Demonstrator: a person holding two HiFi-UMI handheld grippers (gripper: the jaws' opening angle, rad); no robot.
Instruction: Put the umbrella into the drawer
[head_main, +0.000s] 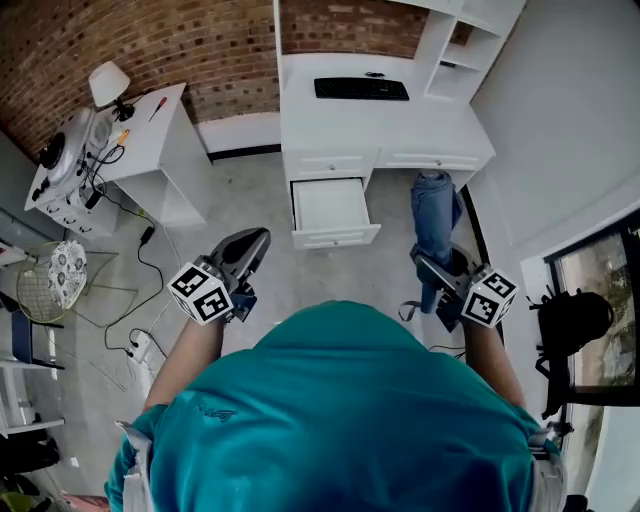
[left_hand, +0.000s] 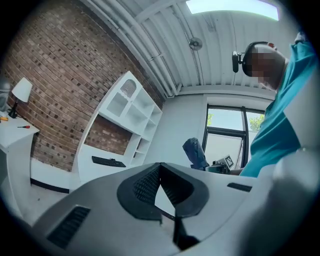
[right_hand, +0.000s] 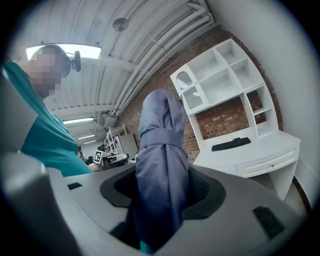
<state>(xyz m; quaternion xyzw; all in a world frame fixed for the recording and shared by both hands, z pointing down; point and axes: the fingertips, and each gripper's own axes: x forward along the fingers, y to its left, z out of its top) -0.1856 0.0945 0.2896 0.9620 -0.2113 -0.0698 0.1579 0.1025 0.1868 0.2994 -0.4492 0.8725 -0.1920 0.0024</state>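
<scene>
Right gripper (head_main: 437, 270) clamped on folded blue umbrella (right_hand: 161, 150), just below its tie strap; canopy end sticks out ahead. Likely light, with a stiff core under soft, slippery fabric, so hold the strapped bundle firmly. Open drawer (head_main: 335, 237) well ahead, under white desk (head_main: 400, 120). Left gripper (left_hand: 160, 167): jaw tips together, empty

Office-like room: white desk (head_main: 440, 125), keyboard (head_main: 361, 89), shelf unit (head_main: 462, 40), brick wall (head_main: 150, 45).
</scene>
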